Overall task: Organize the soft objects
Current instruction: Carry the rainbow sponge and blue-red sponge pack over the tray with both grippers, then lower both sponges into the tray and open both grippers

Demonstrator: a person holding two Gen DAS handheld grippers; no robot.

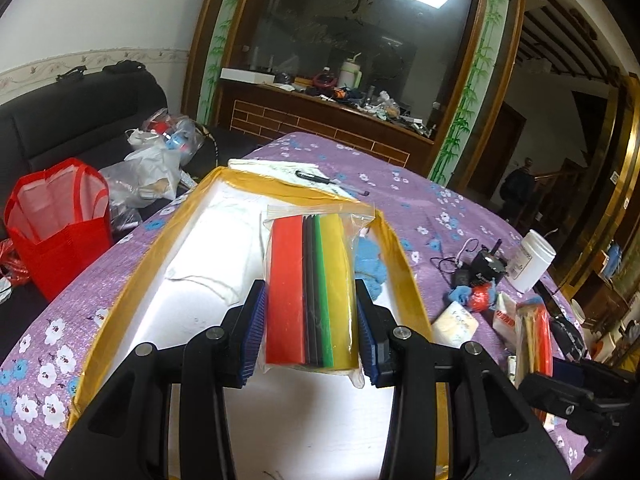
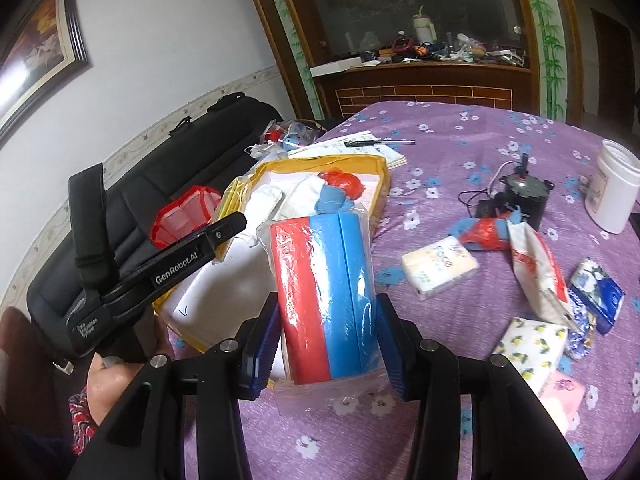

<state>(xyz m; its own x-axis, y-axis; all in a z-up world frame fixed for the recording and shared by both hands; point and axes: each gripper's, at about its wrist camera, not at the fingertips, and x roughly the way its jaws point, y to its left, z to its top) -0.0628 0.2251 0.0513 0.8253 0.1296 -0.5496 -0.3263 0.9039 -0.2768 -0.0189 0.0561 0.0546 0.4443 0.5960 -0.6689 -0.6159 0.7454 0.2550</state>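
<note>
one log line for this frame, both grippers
left gripper: shut on foam pack, over yellow box | right gripper: shut on red-blue pack

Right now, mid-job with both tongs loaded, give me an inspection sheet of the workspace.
Surface: purple floral tablecloth, mostly covered.
Job's things: yellow-rimmed box holding white cloth; bag of coloured foam sheets; bag of red and blue foam blocks.
Clutter: tissue packs, white jar, pen on papers.
Grippers: left tongs shut on the sheet bag over the box; right tongs shut on the block bag.
Cables: thin wires at the small motor.
Surroundings: black sofa, red bag, cluttered counter.
</note>
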